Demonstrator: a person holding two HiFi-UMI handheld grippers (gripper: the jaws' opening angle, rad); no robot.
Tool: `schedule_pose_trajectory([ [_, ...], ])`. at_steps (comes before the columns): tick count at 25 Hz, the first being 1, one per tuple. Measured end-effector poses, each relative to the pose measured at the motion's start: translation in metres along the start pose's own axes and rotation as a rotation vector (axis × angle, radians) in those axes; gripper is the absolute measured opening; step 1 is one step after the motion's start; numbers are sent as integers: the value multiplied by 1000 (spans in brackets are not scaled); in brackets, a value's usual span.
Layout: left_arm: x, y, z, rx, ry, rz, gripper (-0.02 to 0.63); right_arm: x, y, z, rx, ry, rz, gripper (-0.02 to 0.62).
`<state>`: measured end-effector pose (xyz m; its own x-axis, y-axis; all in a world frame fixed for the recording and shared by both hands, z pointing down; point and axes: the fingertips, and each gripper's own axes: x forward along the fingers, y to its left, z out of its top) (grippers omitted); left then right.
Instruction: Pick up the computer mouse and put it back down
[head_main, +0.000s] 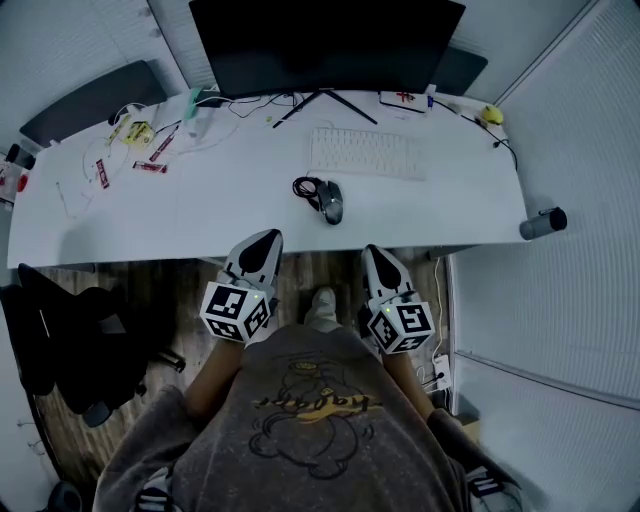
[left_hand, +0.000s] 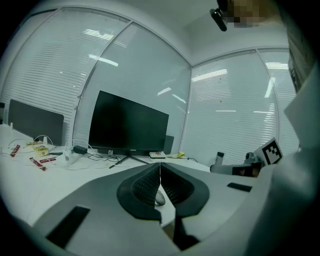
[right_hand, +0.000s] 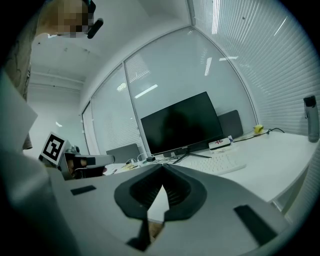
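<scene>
Lying near the middle of the worktop's (head_main: 200, 215) front edge, just before the keyboard (head_main: 365, 153), the computer mouse (head_main: 332, 203) is resting untouched. The left tongs (head_main: 266, 240) and right tongs (head_main: 373, 252) are hovering off that edge, both pinched together and empty, so lifting and replacing are probably both lying ahead.

An office: a white table (head_main: 220, 205) with monitor (head_main: 325, 45) and keyboard (head_main: 366, 154), enclosed by glass walls (left_hand: 135, 75) with blinds.
</scene>
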<state>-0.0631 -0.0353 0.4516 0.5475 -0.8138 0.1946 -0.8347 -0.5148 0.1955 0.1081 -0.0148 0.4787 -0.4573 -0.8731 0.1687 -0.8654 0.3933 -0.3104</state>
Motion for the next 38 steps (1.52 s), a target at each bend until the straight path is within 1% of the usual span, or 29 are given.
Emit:
schedule_pose_trajectory([
  [4, 29, 6, 7, 1, -4, 45, 20, 24, -20, 5, 7, 35, 54, 2],
  [8, 48, 14, 11, -3, -6, 88, 20, 45, -31, 8, 5, 60, 104, 2],
  [15, 66, 25, 19, -8, -5, 113, 20, 71, -41, 14, 5, 74, 136, 2],
  [20, 74, 35, 25, -7, -5, 97, 20, 84, -44, 21, 2, 67, 116, 2],
  [29, 92, 61, 39, 19, -6, 35, 20, 115, -43, 31, 2, 35, 60, 2],
  [33, 93, 70, 36, 12, 4, 16, 20, 122, -39, 27, 5, 35, 40, 2],
  [38, 98, 78, 38, 10, 0, 4, 20, 130, -42, 34, -6, 20, 18, -3],
])
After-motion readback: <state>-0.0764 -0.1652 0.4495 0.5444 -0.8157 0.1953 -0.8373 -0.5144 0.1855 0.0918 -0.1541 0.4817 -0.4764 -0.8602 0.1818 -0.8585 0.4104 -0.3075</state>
